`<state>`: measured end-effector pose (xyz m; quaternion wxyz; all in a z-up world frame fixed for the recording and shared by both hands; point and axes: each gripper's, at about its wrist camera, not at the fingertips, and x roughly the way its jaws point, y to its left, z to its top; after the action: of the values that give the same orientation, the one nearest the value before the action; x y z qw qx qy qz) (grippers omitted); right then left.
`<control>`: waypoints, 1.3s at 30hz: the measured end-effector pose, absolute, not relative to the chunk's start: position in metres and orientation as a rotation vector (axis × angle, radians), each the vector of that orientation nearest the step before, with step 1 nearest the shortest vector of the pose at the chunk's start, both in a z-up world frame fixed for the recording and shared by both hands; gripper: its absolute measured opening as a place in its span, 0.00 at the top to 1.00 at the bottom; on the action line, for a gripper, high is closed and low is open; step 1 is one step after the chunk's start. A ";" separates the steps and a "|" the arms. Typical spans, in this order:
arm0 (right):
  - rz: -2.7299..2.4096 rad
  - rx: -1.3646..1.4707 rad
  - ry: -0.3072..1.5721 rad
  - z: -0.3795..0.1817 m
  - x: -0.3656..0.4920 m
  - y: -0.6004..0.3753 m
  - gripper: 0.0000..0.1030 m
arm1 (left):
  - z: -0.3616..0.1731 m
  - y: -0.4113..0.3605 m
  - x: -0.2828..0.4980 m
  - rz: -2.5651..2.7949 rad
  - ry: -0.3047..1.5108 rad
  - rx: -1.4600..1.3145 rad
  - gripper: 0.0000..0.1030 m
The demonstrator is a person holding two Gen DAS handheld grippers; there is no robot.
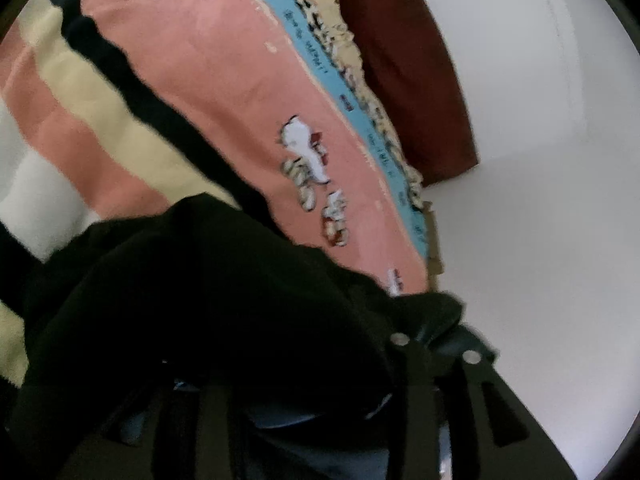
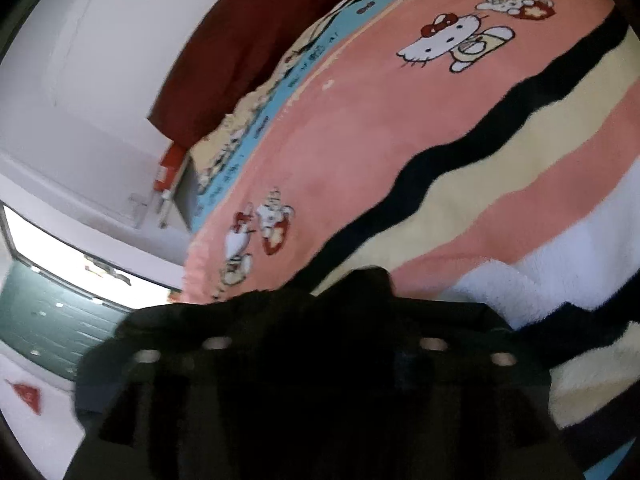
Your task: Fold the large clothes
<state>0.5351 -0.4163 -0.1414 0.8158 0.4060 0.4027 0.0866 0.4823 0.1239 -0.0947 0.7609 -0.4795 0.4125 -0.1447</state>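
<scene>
Black garment (image 1: 208, 300) fills lower frame, bunched over left gripper (image 1: 432, 356) and right gripper (image 2: 324, 352); jaw state indiscernible. Pink blanket (image 2: 360, 128) behind.

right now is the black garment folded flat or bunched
Bunched: the black garment drapes in lumps over both grippers above the blanket, not flat.

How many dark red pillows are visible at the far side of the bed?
1. A single dark red pillow lies against the white wall, beyond the pink cartoon blanket; the right wrist view shows the same one. Others may be hidden by the black garment.
</scene>
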 end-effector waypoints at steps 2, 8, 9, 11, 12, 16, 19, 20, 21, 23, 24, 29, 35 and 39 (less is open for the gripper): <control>0.167 0.830 0.844 -0.131 0.530 -0.422 0.17 | -0.079 0.132 0.481 -0.338 0.865 -1.072 0.53; 0.168 0.700 0.784 -0.080 0.504 -0.427 0.18 | -0.048 0.156 0.463 -0.315 0.804 -1.147 0.50; 0.175 0.667 0.778 -0.071 0.500 -0.423 0.18 | -0.041 0.159 0.457 -0.311 0.790 -1.145 0.50; 0.191 0.597 0.761 -0.051 0.489 -0.414 0.18 | -0.027 0.159 0.448 -0.283 0.782 -1.110 0.48; 0.204 0.553 0.753 -0.040 0.484 -0.404 0.18 | -0.020 0.156 0.445 -0.263 0.786 -1.074 0.48; 0.262 0.407 0.737 -0.014 0.470 -0.362 0.18 | 0.010 0.104 0.433 -0.269 0.850 -0.787 0.48; 0.304 0.288 0.745 -0.009 0.465 -0.323 0.18 | 0.012 0.057 0.431 -0.289 0.899 -0.592 0.48; 0.320 0.244 0.752 -0.010 0.466 -0.308 0.18 | 0.010 0.037 0.433 -0.299 0.914 -0.517 0.48; 0.330 0.220 0.758 -0.011 0.465 -0.300 0.18 | 0.006 0.023 0.435 -0.312 0.926 -0.474 0.48; 0.347 0.164 0.774 -0.017 0.469 -0.281 0.18 | -0.005 -0.005 0.444 -0.325 0.958 -0.384 0.48; 0.350 0.136 0.787 -0.022 0.474 -0.272 0.19 | -0.010 -0.014 0.447 -0.320 0.968 -0.357 0.48; 0.303 0.095 0.863 -0.050 0.519 -0.265 0.19 | -0.043 -0.029 0.497 -0.211 1.029 -0.266 0.44; 0.271 0.105 0.943 -0.077 0.578 -0.269 0.16 | -0.076 -0.041 0.560 -0.121 1.091 -0.157 0.38; 0.237 0.074 1.015 -0.097 0.609 -0.261 0.15 | -0.096 -0.044 0.589 -0.091 1.150 -0.121 0.36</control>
<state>0.6091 -0.2608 -0.0966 0.8666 0.0355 0.4847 0.1131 0.5890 -0.0438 -0.0961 0.8365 -0.0571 0.5433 -0.0428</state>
